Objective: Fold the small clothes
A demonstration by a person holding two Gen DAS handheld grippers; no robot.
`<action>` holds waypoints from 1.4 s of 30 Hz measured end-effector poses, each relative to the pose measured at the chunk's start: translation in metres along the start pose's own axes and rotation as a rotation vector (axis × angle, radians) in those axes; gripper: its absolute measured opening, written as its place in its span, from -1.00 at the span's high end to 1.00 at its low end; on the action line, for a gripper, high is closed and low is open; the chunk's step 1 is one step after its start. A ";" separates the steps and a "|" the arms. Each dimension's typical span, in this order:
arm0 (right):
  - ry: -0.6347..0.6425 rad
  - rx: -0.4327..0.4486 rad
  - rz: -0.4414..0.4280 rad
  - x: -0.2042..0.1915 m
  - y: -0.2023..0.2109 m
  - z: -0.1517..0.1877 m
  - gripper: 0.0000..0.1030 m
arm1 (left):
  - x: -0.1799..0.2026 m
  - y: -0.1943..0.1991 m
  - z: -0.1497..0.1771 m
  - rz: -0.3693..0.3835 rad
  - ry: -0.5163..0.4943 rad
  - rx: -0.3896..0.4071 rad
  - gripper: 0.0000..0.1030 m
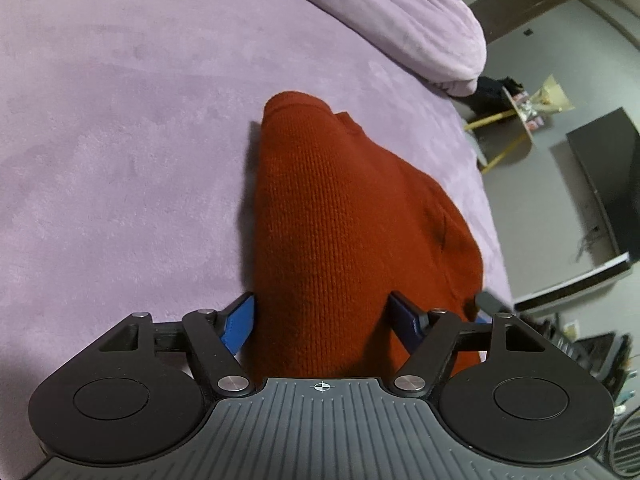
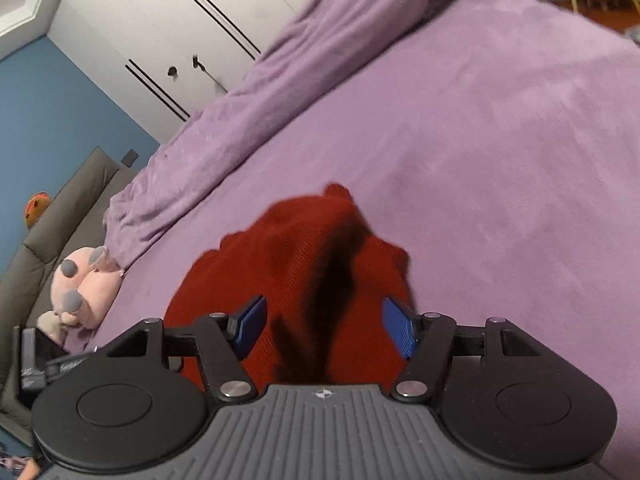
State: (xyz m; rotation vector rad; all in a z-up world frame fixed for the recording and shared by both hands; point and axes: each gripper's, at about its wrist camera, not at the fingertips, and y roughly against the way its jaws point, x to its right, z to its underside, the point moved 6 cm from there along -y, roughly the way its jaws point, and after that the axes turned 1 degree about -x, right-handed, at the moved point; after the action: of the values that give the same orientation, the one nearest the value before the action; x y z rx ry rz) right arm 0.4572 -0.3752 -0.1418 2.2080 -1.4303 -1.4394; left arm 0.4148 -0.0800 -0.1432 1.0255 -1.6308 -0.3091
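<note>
A rust-red knitted garment (image 1: 344, 232) lies bunched on a bed covered in a lilac blanket (image 1: 120, 140). The left claw (image 1: 322, 320) is spread wide, its blue pads either side of the knit, not pressing it. The right claw (image 2: 324, 330) is likewise spread above the garment, gripping nothing. No writing is readable.

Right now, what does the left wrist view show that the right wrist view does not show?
Only the left wrist view shows the grey floor with a dark flat cabinet and a small yellow-legged table beside the bed.

Only the right wrist view shows a white wardrobe, a blue wall, a grey headboard and a pink plush toy.

Both show the red knitted garment on the purple bed cover, the bunched purple blanket, and an open gripper, left gripper or right gripper, over the garment.
</note>
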 end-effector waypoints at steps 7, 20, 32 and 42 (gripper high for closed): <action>-0.181 -0.093 -0.140 0.033 -0.017 0.003 -0.40 | -0.007 -0.005 -0.001 0.046 0.021 -0.010 -0.41; -0.333 -0.058 -0.260 -0.008 -0.047 0.021 0.37 | 0.000 0.017 0.003 0.081 0.030 0.019 0.03; -0.269 -0.226 -0.266 -0.087 -0.019 0.134 0.12 | -0.052 0.140 0.081 -0.100 0.062 0.011 -0.06; 0.147 -0.033 0.118 -0.170 0.018 0.100 0.38 | -0.018 0.171 0.039 -0.292 -0.057 0.220 -0.21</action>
State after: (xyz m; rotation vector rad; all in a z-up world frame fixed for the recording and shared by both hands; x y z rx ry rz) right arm 0.3536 -0.2187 -0.0770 2.1224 -1.4503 -1.2275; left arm 0.3018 0.0220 -0.0542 1.4394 -1.5898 -0.3609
